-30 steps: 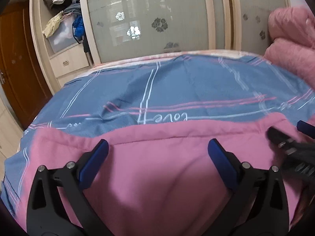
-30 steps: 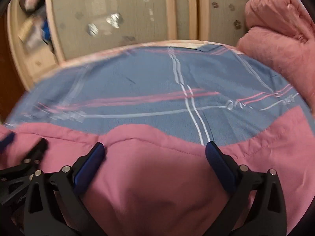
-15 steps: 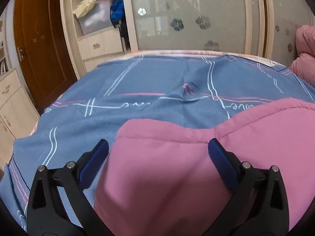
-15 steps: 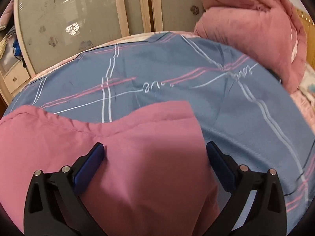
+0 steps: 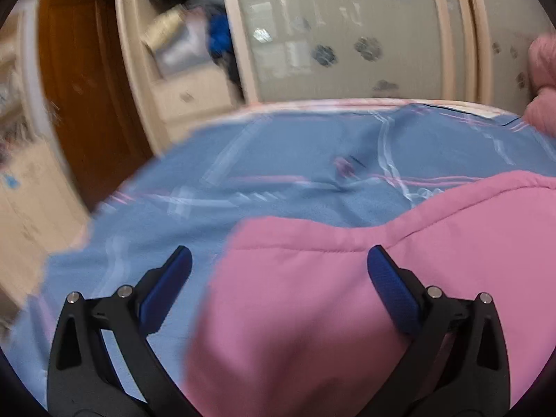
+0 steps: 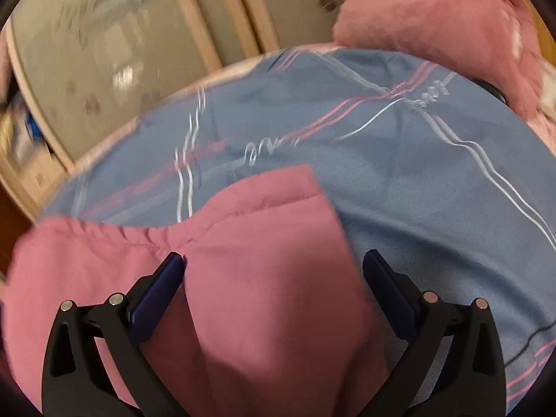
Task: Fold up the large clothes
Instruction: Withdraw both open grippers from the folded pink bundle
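Observation:
A large pink padded garment [image 5: 365,295] lies on the blue bed sheet [image 5: 271,160]. In the left wrist view its left corner sits between the wide-apart fingers of my left gripper [image 5: 278,278], which is open above it. In the right wrist view the garment's right corner [image 6: 264,260] lies between the spread fingers of my right gripper [image 6: 274,278], also open. Neither gripper pinches the cloth. The near part of the garment is hidden below both frames.
The blue sheet [image 6: 399,173] has pink and white stripes. A heap of pink bedding [image 6: 434,27] lies at the far right. A wardrobe with frosted sliding doors [image 5: 347,34] stands behind the bed, with open shelves [image 5: 187,45] and a brown door [image 5: 83,87] at the left.
The two grippers have moved apart along the garment's far edge, left one to the left corner, right one to the right corner. Both stayed open. Both views are blurred by motion now.

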### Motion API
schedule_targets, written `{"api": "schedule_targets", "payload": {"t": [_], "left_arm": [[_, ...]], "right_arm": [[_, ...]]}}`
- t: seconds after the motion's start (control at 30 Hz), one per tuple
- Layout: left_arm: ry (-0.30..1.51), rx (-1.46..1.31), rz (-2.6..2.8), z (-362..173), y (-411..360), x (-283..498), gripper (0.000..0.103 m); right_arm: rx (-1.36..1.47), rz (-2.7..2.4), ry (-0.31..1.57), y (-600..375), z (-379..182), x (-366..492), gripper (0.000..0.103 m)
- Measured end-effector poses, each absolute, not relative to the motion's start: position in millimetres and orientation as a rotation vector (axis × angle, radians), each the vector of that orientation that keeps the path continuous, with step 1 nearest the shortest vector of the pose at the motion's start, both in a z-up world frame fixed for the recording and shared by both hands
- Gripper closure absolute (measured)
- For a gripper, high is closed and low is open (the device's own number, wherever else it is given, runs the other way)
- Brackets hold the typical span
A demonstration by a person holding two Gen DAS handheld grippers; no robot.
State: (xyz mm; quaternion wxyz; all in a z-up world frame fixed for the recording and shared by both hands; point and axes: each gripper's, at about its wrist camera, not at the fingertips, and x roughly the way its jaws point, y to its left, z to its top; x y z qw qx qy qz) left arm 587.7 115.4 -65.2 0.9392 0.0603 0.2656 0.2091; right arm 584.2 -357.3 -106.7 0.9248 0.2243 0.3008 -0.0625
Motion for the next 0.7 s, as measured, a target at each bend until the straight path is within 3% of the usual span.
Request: {"api": "schedule_targets", "payload": {"t": [0.07, 0.2, 0.5, 0.7], "left_arm": [[0.426, 0.102, 0.454, -31.8, 113.0, 549.5, 0.002], [0.355, -0.015, 0.328, 11.1, 112.1, 465.8, 0.002], [0.387, -0.024, 0.258, -6.9, 64.7, 256.0, 0.002], [0.443, -0.007, 0.205, -42.2, 35.2, 190.6, 0.002]], "right_arm": [[0.559, -0.169, 0.401, -376.4, -75.9, 533.3, 0.001], [0.491, -0.117, 0.246, -369.7, -33.3, 435.1, 0.001], [0.045, -0.019, 0.269, -259.9, -33.7, 214.2, 0.001], [-0.17, 0.036, 0.318, -212.9, -53.9, 156.8, 0.001]]}}
